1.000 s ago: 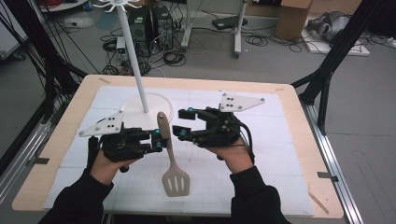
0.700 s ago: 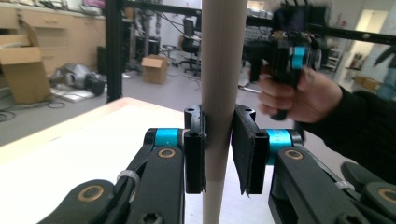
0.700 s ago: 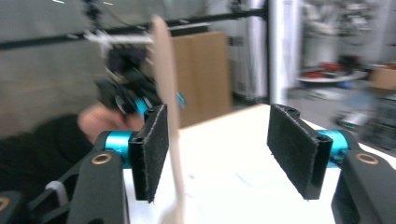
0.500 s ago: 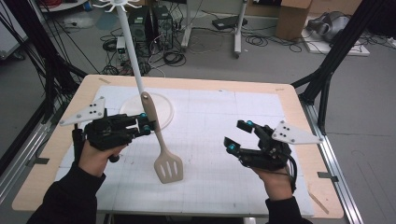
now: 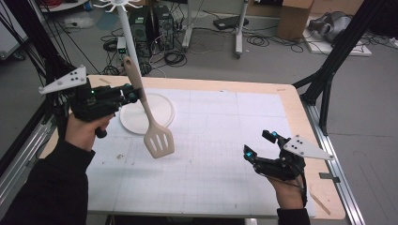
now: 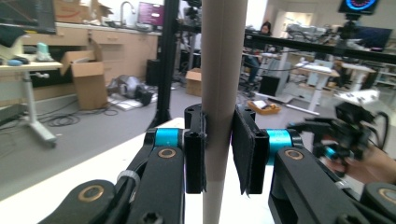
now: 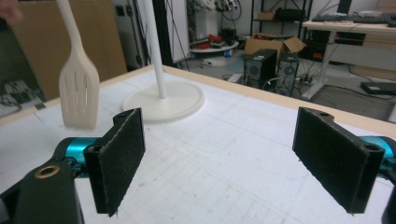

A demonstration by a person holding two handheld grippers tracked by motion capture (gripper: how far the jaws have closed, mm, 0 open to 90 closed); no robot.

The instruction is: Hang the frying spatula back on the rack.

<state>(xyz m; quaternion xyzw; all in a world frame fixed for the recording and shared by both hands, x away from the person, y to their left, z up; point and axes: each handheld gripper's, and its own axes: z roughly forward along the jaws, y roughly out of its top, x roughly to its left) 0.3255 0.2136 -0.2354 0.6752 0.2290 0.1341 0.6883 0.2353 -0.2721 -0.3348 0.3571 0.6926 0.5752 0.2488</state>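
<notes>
Currently: table lies below both your grippers. White stand, round base with upright pole, sits just beyond your left gripper. Left gripper clenched on beige slotted spatula handle; spatula lifted off table, tilted, blade hanging below jaws, handle end above. Your right gripper: jaws just been opening, now released, wide apart, nothing between pads; spatula well apart to its left.

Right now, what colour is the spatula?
Beige spatula, clearest in the high view.
</notes>
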